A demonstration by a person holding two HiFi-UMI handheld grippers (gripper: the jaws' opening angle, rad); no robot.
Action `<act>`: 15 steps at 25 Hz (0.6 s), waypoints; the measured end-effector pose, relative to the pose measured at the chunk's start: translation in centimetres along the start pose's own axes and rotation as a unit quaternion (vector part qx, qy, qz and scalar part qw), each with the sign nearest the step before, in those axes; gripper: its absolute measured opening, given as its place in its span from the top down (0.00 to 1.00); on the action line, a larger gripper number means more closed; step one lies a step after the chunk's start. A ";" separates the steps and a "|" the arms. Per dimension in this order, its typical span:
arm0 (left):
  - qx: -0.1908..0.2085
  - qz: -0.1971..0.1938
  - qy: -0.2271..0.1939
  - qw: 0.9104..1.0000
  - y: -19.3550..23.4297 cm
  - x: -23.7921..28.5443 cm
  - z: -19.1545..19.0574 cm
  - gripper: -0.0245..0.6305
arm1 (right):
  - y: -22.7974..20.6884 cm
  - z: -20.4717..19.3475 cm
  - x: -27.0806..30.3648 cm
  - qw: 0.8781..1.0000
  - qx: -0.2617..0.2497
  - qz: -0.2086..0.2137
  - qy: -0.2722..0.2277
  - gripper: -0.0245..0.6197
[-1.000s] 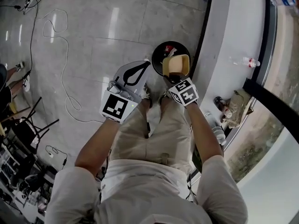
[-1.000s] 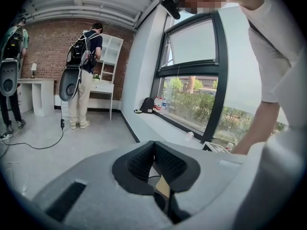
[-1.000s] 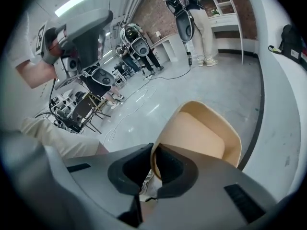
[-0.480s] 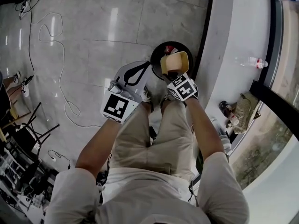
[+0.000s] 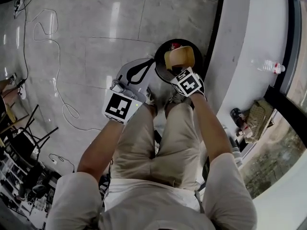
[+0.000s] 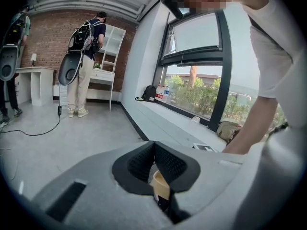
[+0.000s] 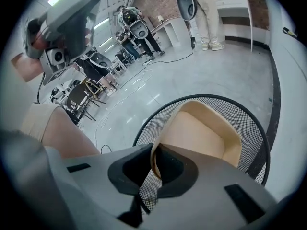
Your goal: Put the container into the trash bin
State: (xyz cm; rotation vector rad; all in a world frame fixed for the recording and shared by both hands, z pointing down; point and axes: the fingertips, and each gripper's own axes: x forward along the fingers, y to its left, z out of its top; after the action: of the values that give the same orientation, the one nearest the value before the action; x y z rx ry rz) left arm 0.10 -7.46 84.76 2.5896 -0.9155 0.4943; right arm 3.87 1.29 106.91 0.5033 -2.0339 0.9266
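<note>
My right claw (image 7: 154, 147) is clamped on the container (image 7: 206, 133) wall, holding it just ahead over the trash bin (image 7: 247, 123). If I release off-centre, it may catch the rim and tip out. My left claw (image 6: 154, 147) is closed and empty.

Tan container (image 7: 204, 131), black mesh trash bin (image 7: 252, 128)

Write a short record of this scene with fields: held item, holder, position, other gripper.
held item: tan container
holder: right gripper, jaws shut on the container's rim
position: over the mouth of the black mesh trash bin, not yet released
other gripper: left gripper, jaws together, holding nothing
</note>
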 end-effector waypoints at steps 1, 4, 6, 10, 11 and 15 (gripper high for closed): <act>0.002 0.001 -0.001 1.000 0.3 0.2 -0.5 0.94 | -0.3 -0.1 0.4 1.000 0.002 0.000 0.000 0.93; 0.007 0.004 0.000 1.000 1.2 0.6 -1.7 0.94 | -0.8 -0.7 1.7 1.000 0.005 0.002 0.006 0.93; -0.001 0.008 0.002 1.000 1.8 0.8 -2.2 0.94 | -1.1 -1.1 2.7 1.000 0.005 0.004 0.016 0.93; -0.013 0.016 0.009 1.000 2.7 0.9 -3.4 0.94 | -2.0 -2.1 4.8 0.999 0.012 0.006 0.041 0.93; -0.014 0.017 0.011 1.000 2.9 1.0 -3.8 0.94 | -2.2 -2.4 5.2 0.999 0.014 0.006 0.044 0.93; -0.023 0.027 0.015 0.999 4.2 1.2 -5.6 0.94 | -3.3 -2.8 7.2 0.998 0.027 0.013 0.055 0.93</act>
State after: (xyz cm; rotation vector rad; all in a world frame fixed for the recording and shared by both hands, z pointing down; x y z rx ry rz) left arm -2.91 -8.80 91.06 2.5152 -0.9763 0.5190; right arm 3.22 1.15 115.28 0.4449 -1.9249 1.0055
